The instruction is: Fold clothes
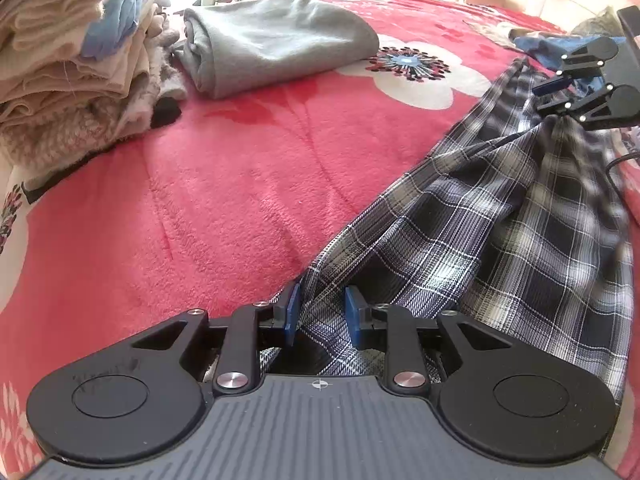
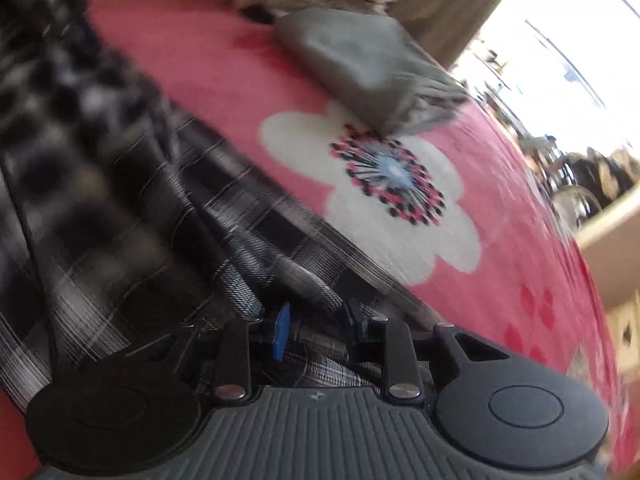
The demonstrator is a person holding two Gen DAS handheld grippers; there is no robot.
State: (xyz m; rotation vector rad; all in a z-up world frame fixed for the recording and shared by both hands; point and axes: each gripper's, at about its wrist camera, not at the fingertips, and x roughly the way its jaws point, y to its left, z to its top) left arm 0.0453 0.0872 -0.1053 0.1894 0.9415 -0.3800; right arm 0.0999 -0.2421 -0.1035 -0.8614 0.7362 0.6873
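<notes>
Working through one plaid garment on the bed, view by view:

Left wrist, gripper: left gripper (image 1: 320, 316) sits low over near end of plaid garment (image 1: 460, 240); blue pads (image 1: 291, 314) apart w/ cloth bunched between them; pads don't look to press on it, so released, not grasping; prob. just let that corner down so it lies flat.

Left wrist, garment: plaid runs diagonally from near gripper up to right gripper (image 1: 576, 84) at far right; lies stretched but creased on red floral blanket (image 1: 200, 208); long layout suits a lengthwise fold.

Left wrist, other gripper: seen from outside, jaws parted, plaid gathered right under it; contact not clear from here.

Left wrist, done items: folded grey garment (image 1: 276, 40) set apart near top; stack of beige clothes (image 1: 72, 60) at upper left, kept off work area so finished stuff isn't disturbed.

Right wrist, gripper: view is blurred; right gripper (image 2: 316, 330) over plaid garment (image 2: 120, 200) edge; jaws part-open, cloth beneath/between; no firm pinch visible, so reads as let go.

Right wrist, surroundings: folded grey garment (image 2: 360, 68) beyond white flower print; blanket (image 2: 500, 240) bare to the right.

Judgement: early in this item's fold; next needs fresh grips on both ends; loose thin cloth may slip or bunch.
</notes>
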